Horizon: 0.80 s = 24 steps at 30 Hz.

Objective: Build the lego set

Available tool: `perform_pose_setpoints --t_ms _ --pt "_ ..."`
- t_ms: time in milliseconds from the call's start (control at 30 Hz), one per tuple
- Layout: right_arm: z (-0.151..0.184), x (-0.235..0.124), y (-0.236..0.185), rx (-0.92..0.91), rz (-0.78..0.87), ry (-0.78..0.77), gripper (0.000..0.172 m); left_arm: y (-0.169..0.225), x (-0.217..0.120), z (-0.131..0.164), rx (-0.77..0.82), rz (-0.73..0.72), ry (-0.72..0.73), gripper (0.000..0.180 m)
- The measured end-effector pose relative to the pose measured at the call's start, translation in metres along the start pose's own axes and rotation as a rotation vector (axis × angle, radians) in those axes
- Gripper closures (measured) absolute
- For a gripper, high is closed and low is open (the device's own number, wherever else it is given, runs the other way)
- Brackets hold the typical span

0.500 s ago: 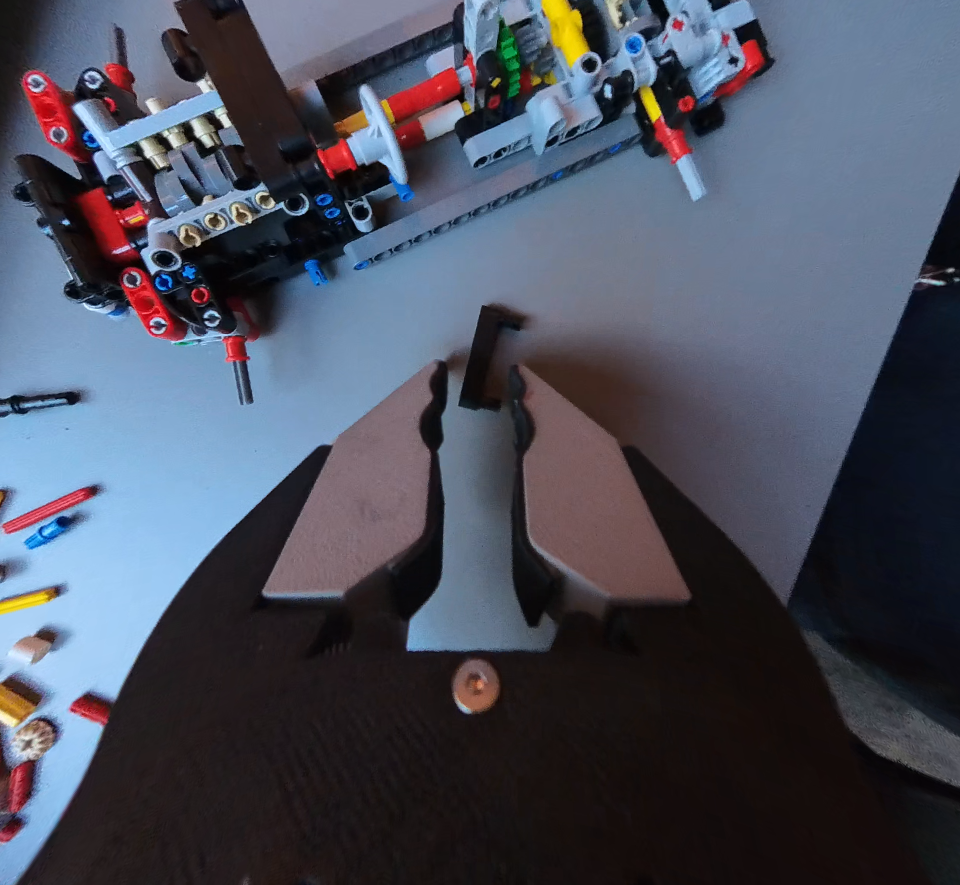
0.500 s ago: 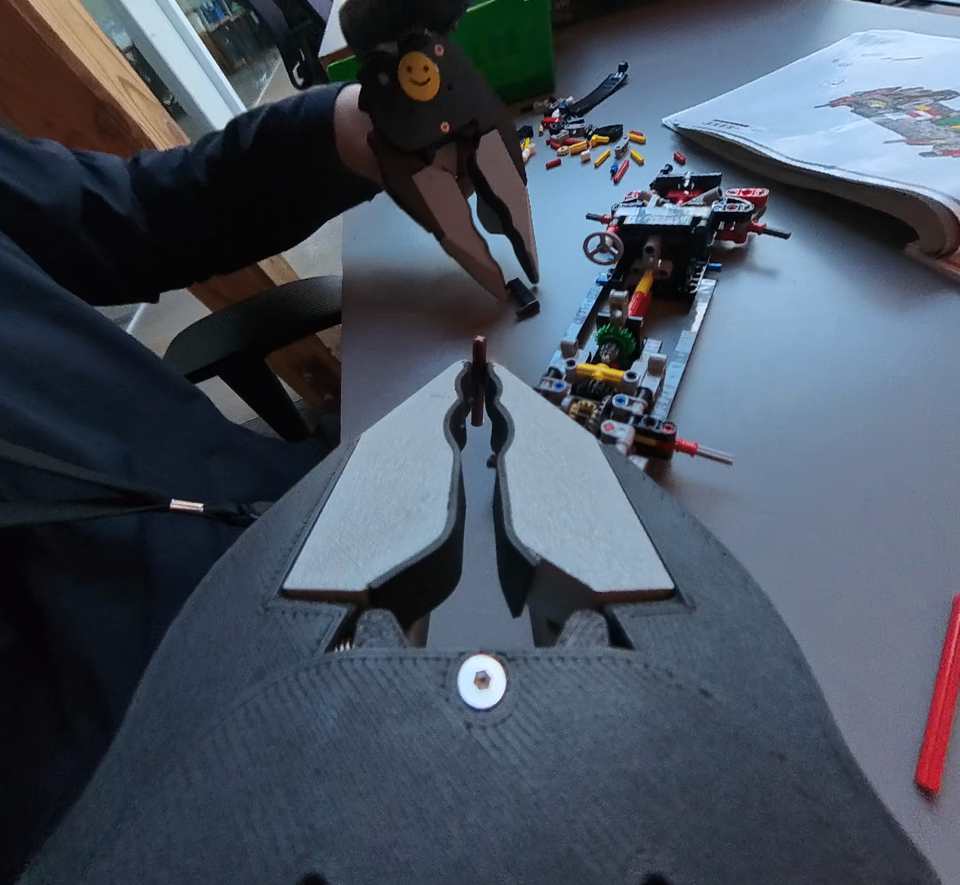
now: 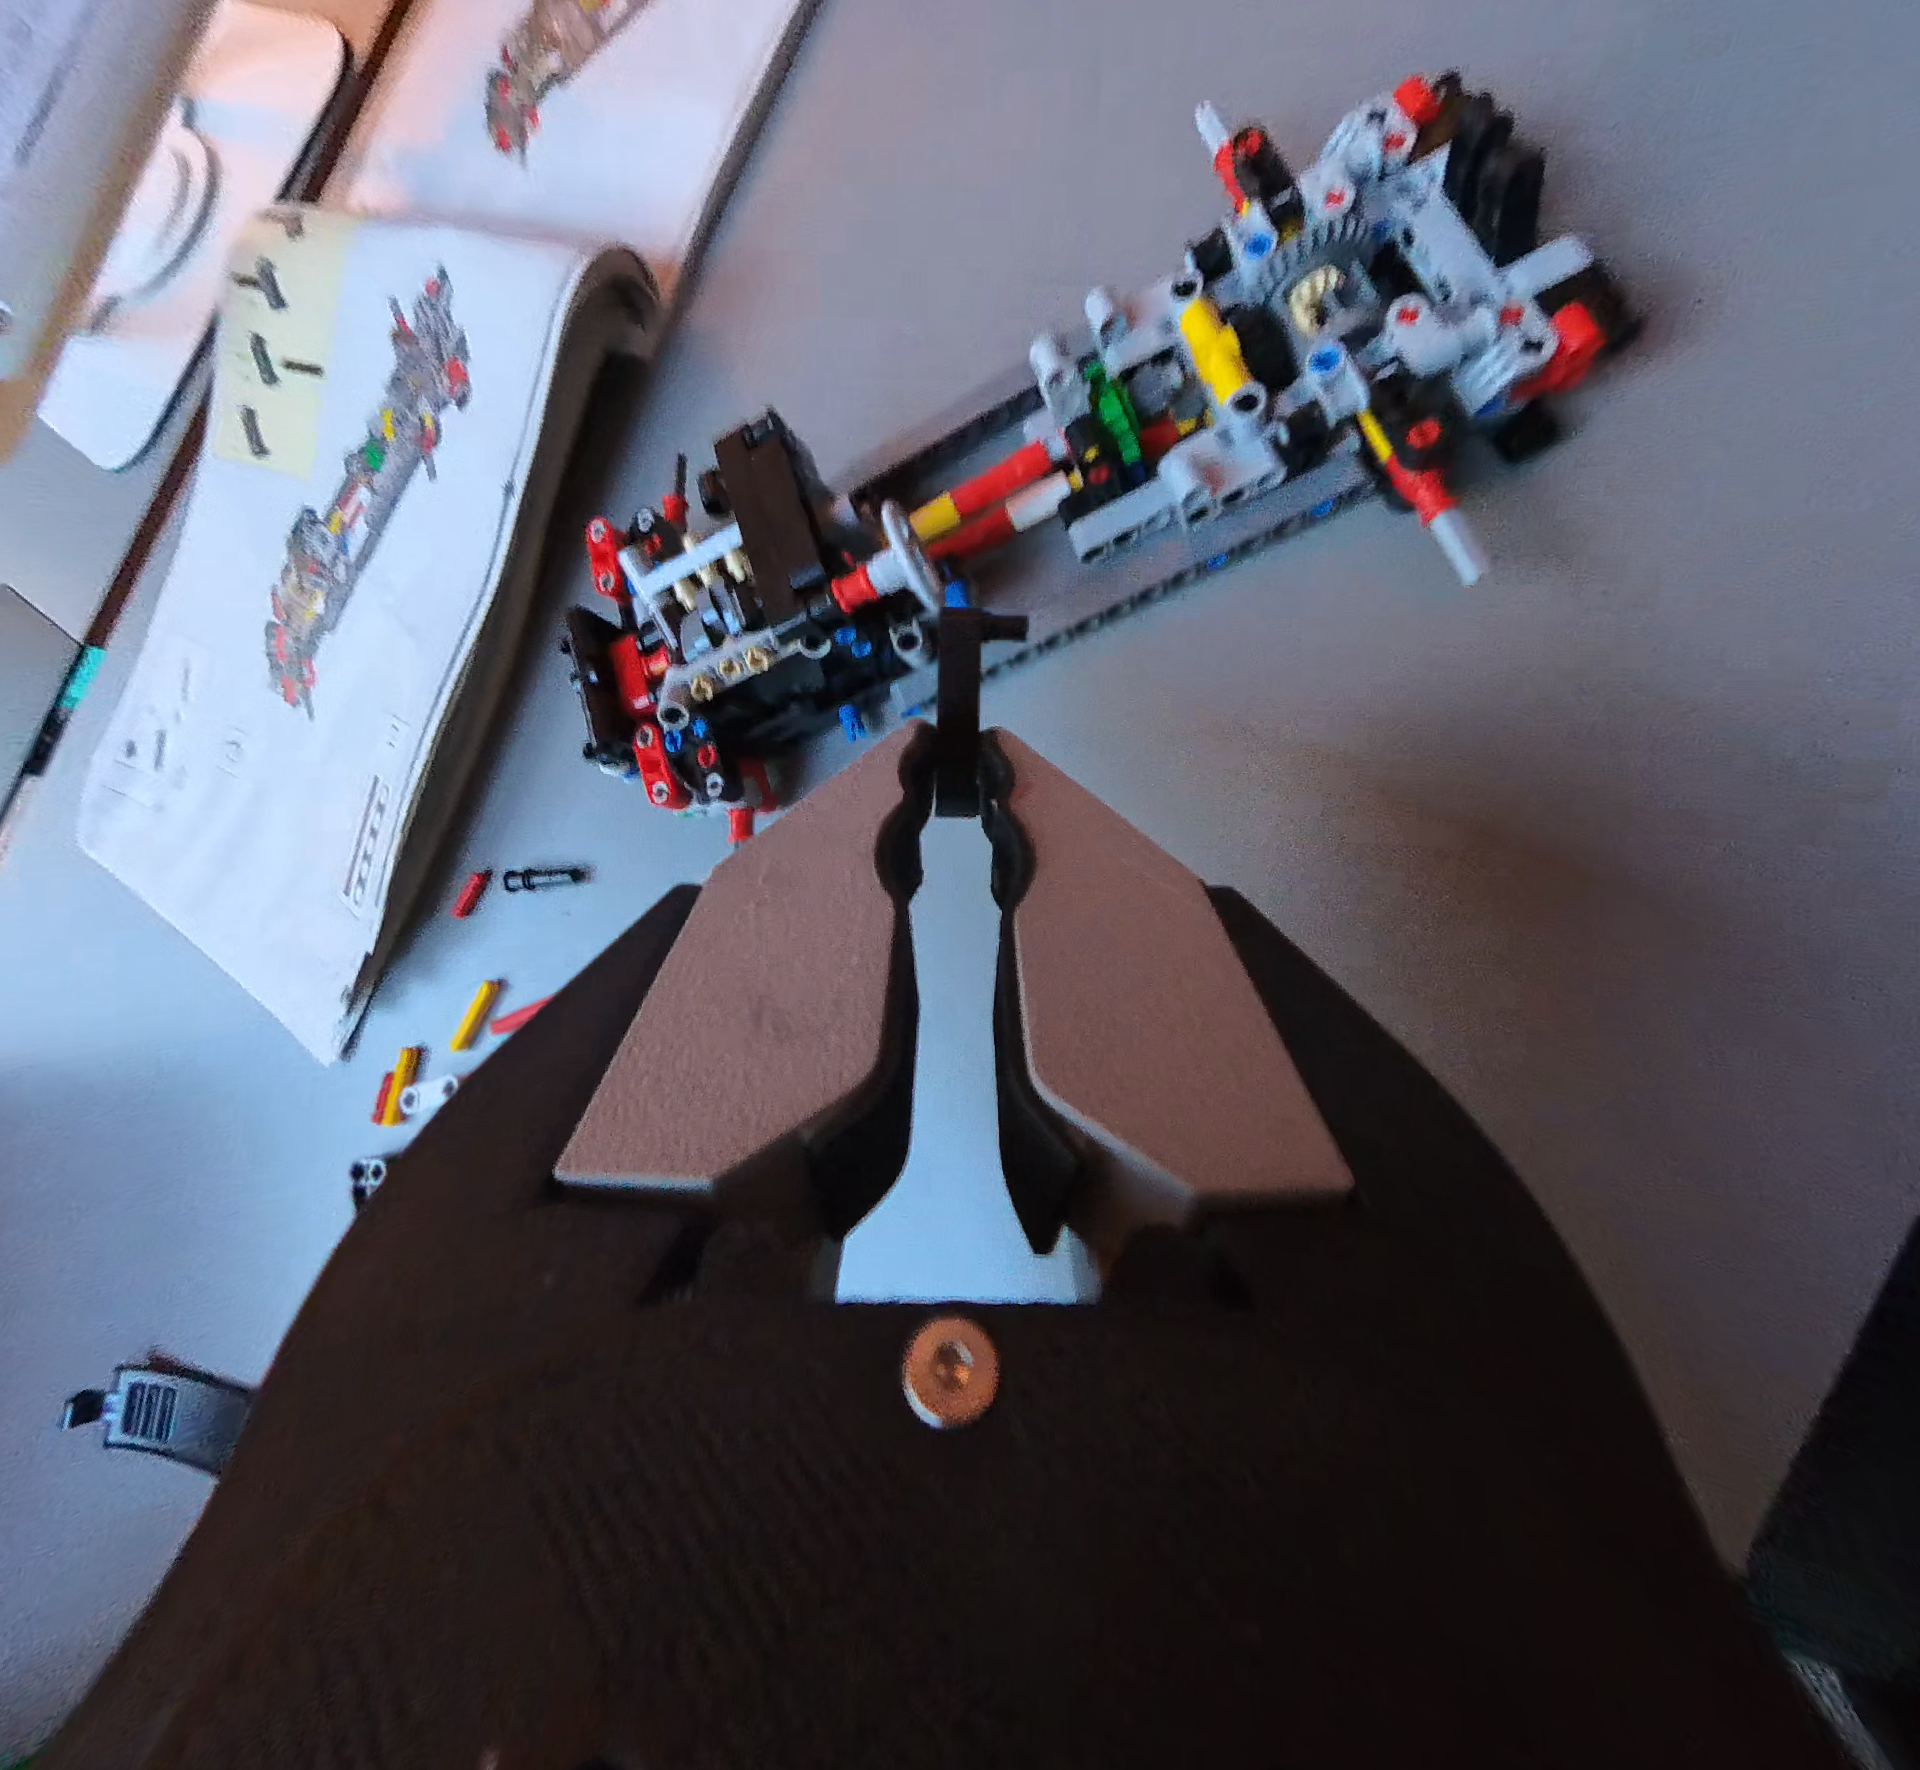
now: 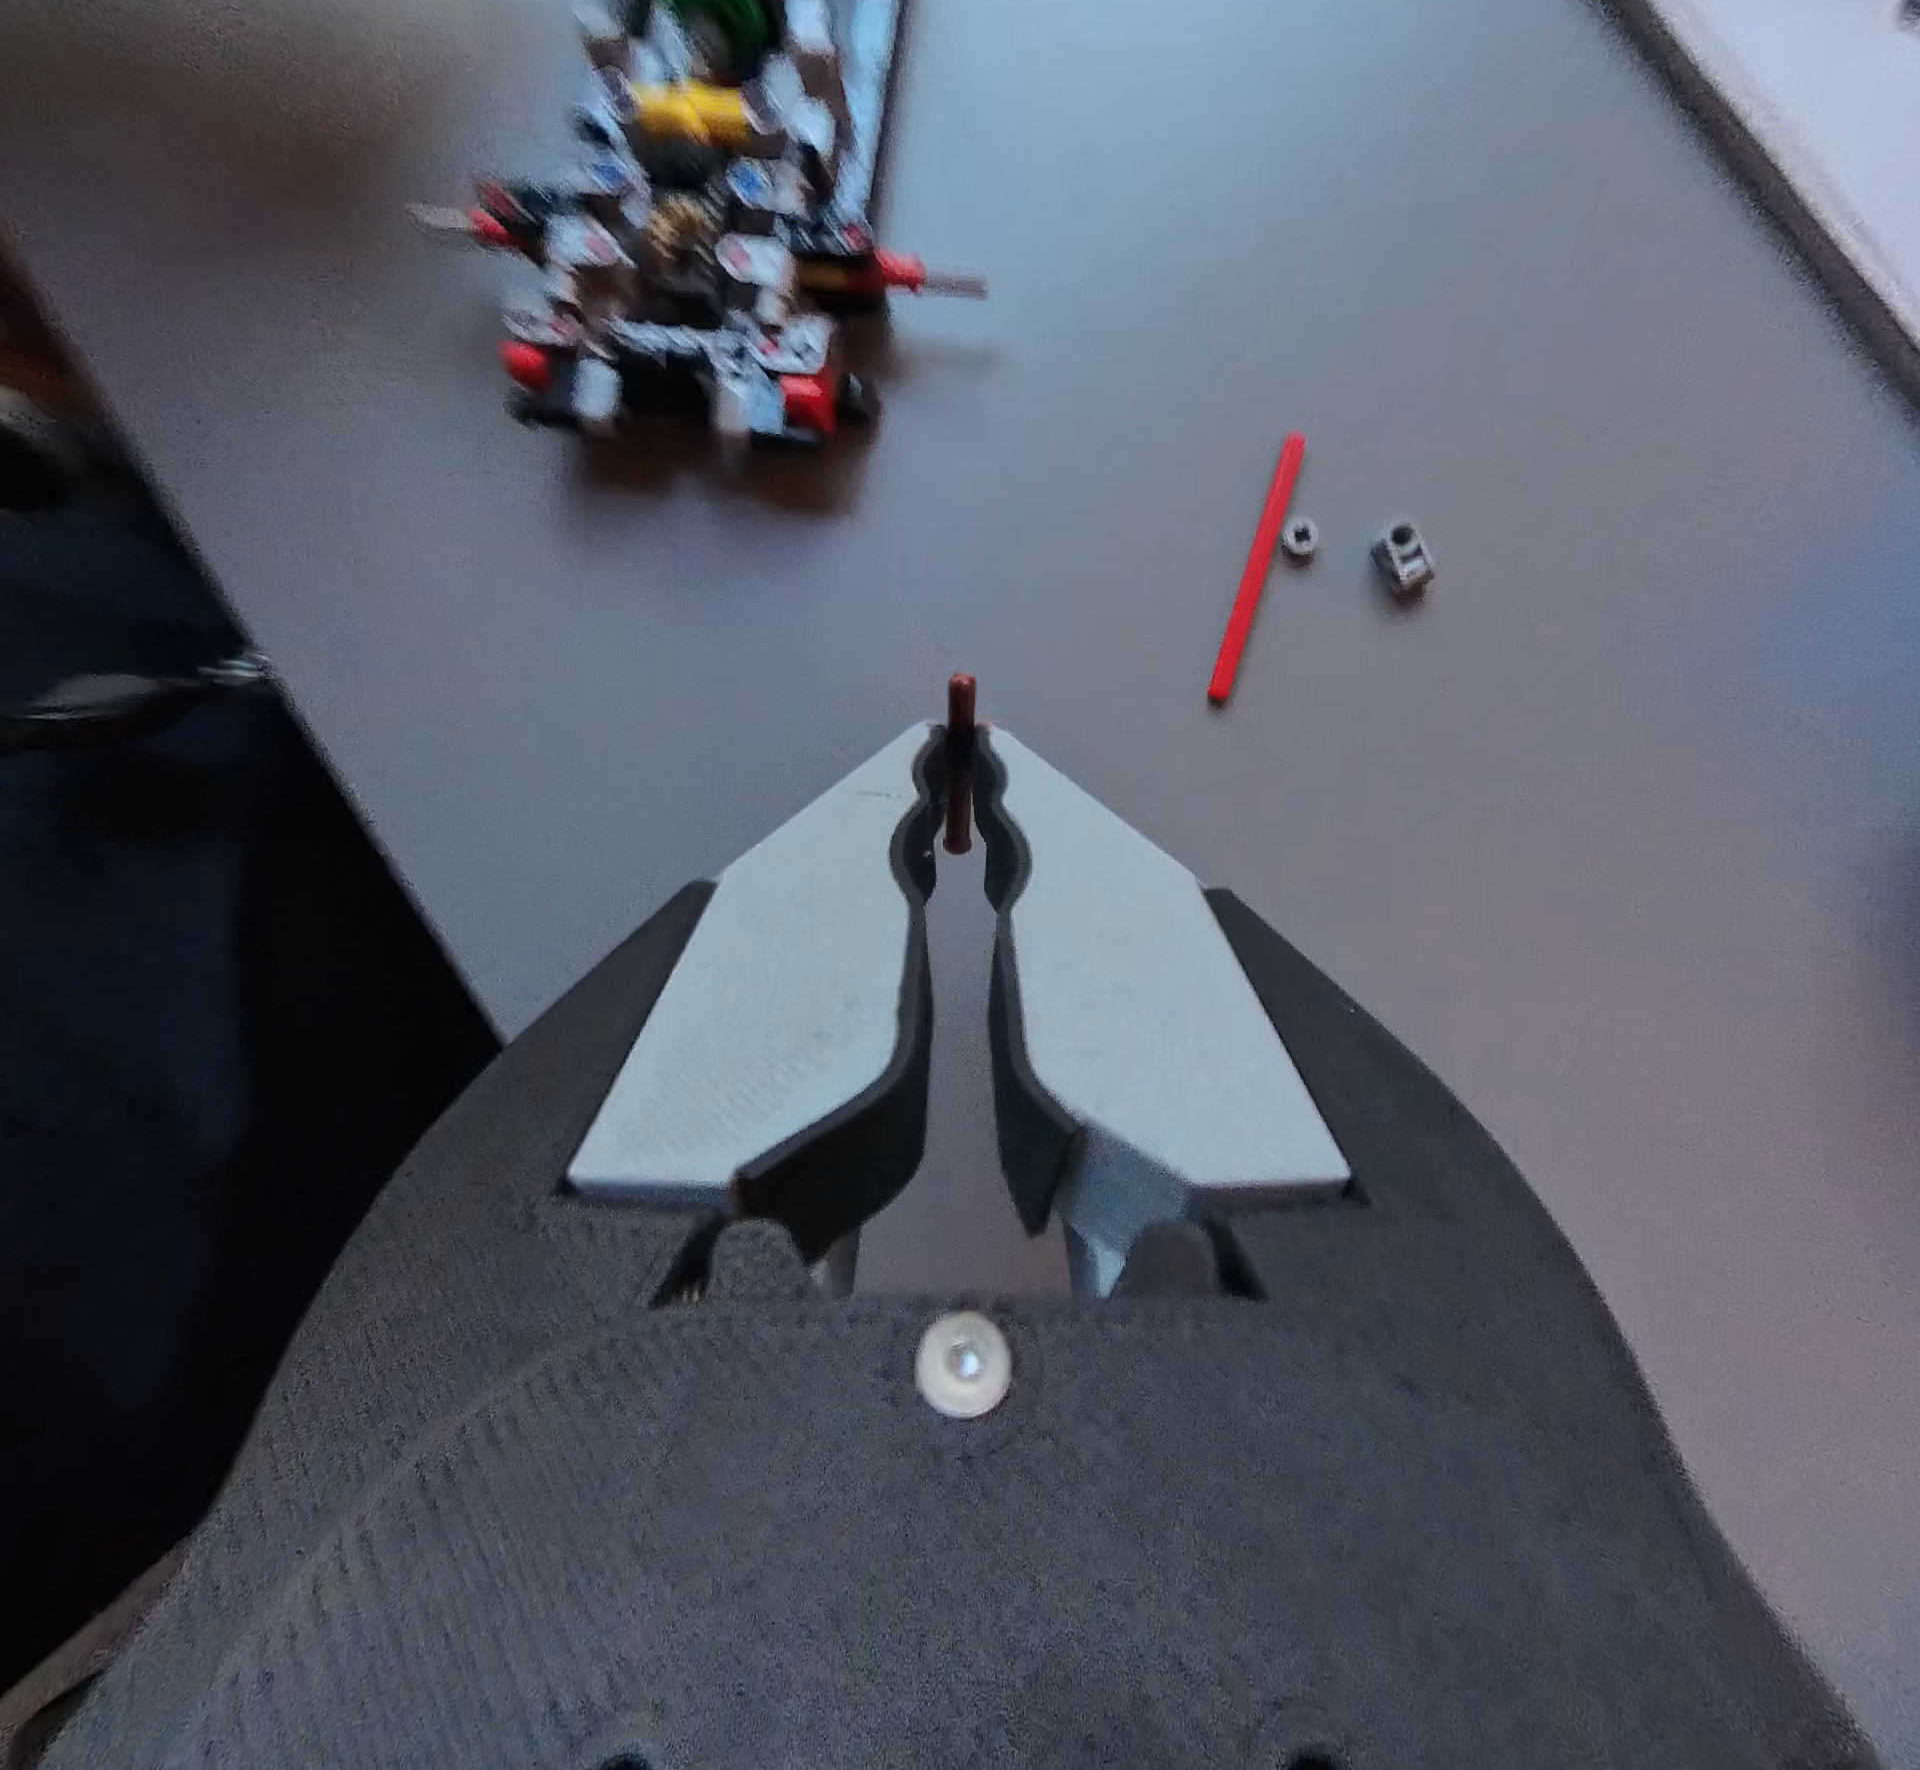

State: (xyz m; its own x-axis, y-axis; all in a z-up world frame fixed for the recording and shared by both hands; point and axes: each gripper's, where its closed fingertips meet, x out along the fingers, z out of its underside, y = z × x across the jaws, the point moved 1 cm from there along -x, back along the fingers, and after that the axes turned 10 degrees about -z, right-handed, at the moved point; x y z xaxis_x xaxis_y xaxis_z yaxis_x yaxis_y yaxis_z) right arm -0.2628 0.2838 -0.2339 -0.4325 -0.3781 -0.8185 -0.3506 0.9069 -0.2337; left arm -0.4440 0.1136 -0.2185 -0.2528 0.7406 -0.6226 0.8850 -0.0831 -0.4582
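Observation:
My left gripper (image 3: 958,764) is shut on a small black angled brick piece (image 3: 961,692), which sticks up from its fingertips above the grey table (image 3: 1455,785). Just beyond it lies a long brick-built car chassis (image 3: 1091,463), with a steering wheel, red and yellow axles and a grey gear block. My right gripper (image 4: 961,744) is shut on a short dark red pin (image 4: 961,759), held upright above the table. The same chassis (image 4: 707,245) lies ahead of it to the left, blurred.
An open instruction booklet (image 3: 343,598) lies left of the chassis, with loose red, yellow and black pins (image 3: 478,1014) near its corner. A long red axle (image 4: 1257,567) and two small grey pieces (image 4: 1403,562) lie right of my right gripper. The table edge (image 4: 312,785) runs on its left. My hands' fingertips stand some 25 centimeters from each other. To the long red axle (image 4: 1257,567): right tips about 8 centimeters, left tips about 25 centimeters.
My left gripper closed on the black piece and lifted it off the table. Both views swung; the right gripper, still holding its pin, turned toward the right side of the table.

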Motion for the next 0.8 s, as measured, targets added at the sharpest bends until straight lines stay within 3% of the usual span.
perform_pose_setpoints --t_ms 67,100,300,367,567,800 --pt "0.017 0.029 0.011 -0.001 0.035 -0.106 0.171 0.006 0.002 -0.008 0.003 0.000 0.023 0.175" --pt "0.012 0.038 0.012 -0.016 0.036 -0.059 0.172 0.009 0.004 -0.010 0.006 0.000 0.031 0.175" --pt "0.007 0.041 0.012 -0.061 0.068 -0.007 0.169 0.015 0.005 -0.022 0.016 -0.016 0.079 0.175" --pt "0.006 0.042 0.007 -0.075 0.038 0.009 0.160 0.011 0.003 -0.031 0.013 -0.037 0.119 0.175" --pt "-0.012 0.019 0.002 -0.087 0.002 0.184 0.147 0.009 -0.003 -0.059 0.042 -0.086 0.236 0.176" --pt "-0.040 -0.018 -0.008 -0.125 -0.031 0.398 0.143 0.033 -0.002 -0.088 0.059 0.008 0.309 0.175"
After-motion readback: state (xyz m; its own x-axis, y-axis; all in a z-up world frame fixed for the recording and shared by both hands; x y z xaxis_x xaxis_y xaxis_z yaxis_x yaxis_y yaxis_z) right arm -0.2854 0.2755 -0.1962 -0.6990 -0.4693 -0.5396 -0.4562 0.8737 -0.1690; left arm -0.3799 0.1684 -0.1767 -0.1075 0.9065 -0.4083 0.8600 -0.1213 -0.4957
